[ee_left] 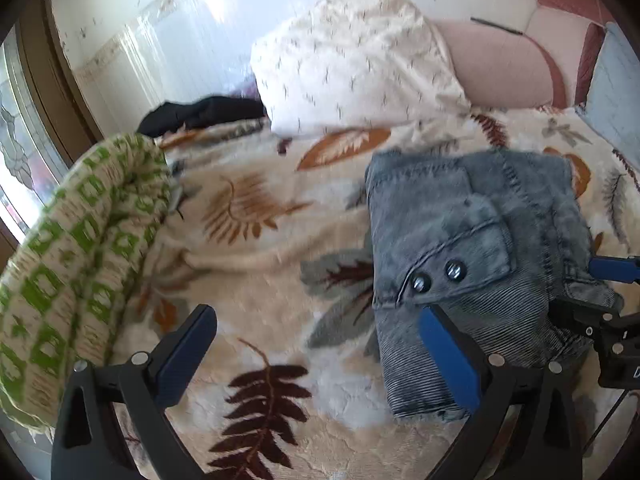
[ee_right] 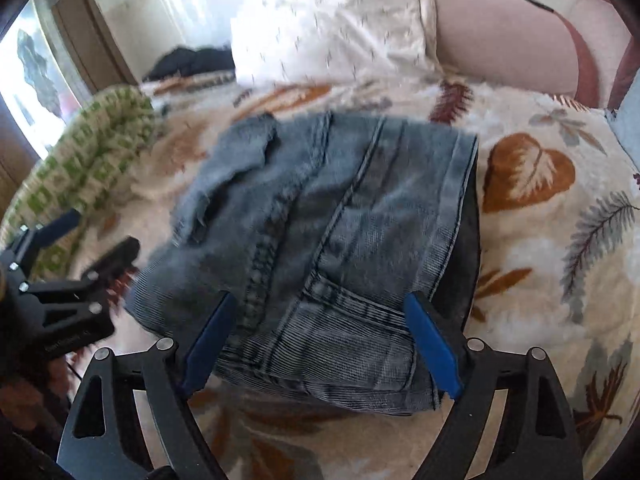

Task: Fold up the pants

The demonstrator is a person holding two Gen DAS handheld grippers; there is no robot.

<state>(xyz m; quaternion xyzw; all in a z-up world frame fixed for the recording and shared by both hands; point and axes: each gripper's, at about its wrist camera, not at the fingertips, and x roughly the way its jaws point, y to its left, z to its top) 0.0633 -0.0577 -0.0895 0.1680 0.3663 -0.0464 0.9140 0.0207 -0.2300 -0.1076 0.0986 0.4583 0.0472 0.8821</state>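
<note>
The bed is covered by a cream blanket point(ee_left: 256, 264) printed with leaves. A green-and-cream quilt point(ee_left: 76, 256) is bunched along its left side; a white pillow point(ee_left: 352, 68) and a dark garment point(ee_left: 204, 114) lie at the far end. The pants point(ee_right: 320, 240), grey denim, lie folded into a compact block on the blanket, right of centre in the left wrist view. The long axis runs from the near edge toward the pillow. The far edge is frayed. Bare blanket lies open to the left and right of the block. The left gripper point(ee_left: 316, 340) is spread wide, nothing between its fingers. The right gripper point(ee_right: 320, 340) is spread, straddling the near edge of the pants without pinching.
</note>
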